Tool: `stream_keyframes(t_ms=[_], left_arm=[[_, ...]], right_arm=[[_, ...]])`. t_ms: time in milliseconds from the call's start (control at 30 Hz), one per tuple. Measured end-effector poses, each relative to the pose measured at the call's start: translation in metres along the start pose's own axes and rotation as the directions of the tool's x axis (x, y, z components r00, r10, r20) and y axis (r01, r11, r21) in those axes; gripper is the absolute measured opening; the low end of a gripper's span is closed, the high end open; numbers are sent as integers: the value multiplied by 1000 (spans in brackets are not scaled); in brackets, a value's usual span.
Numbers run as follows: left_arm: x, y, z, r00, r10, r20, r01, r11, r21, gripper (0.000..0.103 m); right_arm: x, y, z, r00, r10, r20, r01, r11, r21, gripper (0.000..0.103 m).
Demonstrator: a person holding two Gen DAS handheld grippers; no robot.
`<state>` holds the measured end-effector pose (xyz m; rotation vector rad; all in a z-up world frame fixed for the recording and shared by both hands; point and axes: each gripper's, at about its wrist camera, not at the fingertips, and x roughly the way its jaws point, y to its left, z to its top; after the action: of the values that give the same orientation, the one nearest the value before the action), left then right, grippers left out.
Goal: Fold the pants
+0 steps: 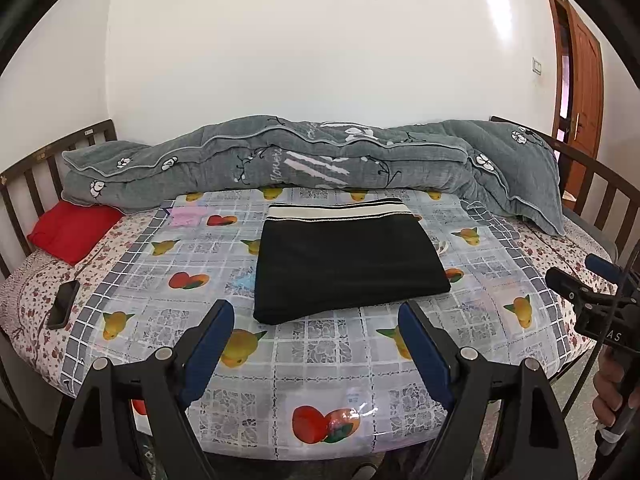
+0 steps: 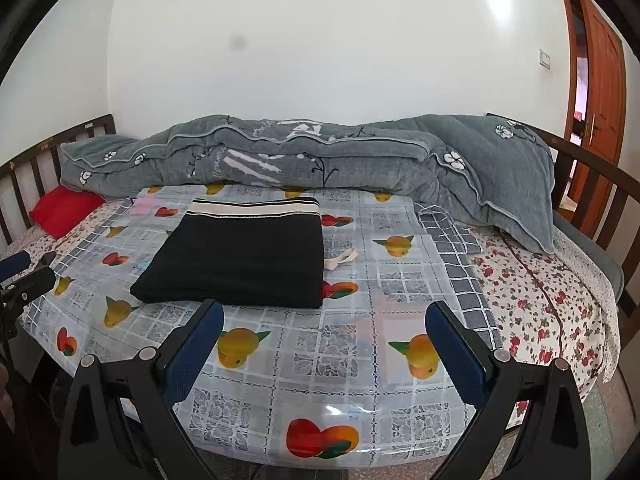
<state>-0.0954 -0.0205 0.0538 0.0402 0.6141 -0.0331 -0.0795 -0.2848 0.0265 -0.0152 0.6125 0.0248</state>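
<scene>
**Folded pants on bed, both grippers held back, nothing gripped**

Left-to-right survey, both wrist views.

Far left: dark wooden headboard rail (image 1: 48, 160). Below it a red pillow (image 1: 70, 230) on the floral sheet (image 1: 36, 292). A black phone (image 1: 64, 304) lies on that sheet, just off the left edge of the plastic cover.

Left gripper (image 1: 316, 320): jaws stand wide apart, blue pads facing each other, nothing between them but the cover. It hangs over the near edge of the bed, short of the pants.

Centre: black pants (image 1: 348, 264) folded into a compact rectangle, flat on the glossy fruit-print plastic cover (image 1: 320, 380). The striped cream-and-black waistband (image 1: 340, 210) faces the wall. A short white drawstring (image 2: 340, 260) pokes out from the right side of the fold. Behind, a grey quilt (image 1: 280, 160) is bunched along the wall across the whole width of the bed.

Right gripper (image 2: 324, 316): jaws likewise wide open and empty, over the near part of the cover. The pants lie ahead and to its left, not touched. In the left wrist view this gripper shows at the right edge with a hand (image 1: 612, 392) on its handle.

Far right: floral sheet again, the footboard rail (image 2: 592, 164), then a brown wooden door (image 2: 600, 80), ajar.
</scene>
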Motion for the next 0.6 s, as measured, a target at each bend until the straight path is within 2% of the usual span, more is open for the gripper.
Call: stream_keyframes(t_ms=[600], left_arm=[[-4,11,-3,1000,3,11,-2,1000,-19,84]], right_arm=[[-4,2,3,1000,6,6,-6,1000,-9,99]])
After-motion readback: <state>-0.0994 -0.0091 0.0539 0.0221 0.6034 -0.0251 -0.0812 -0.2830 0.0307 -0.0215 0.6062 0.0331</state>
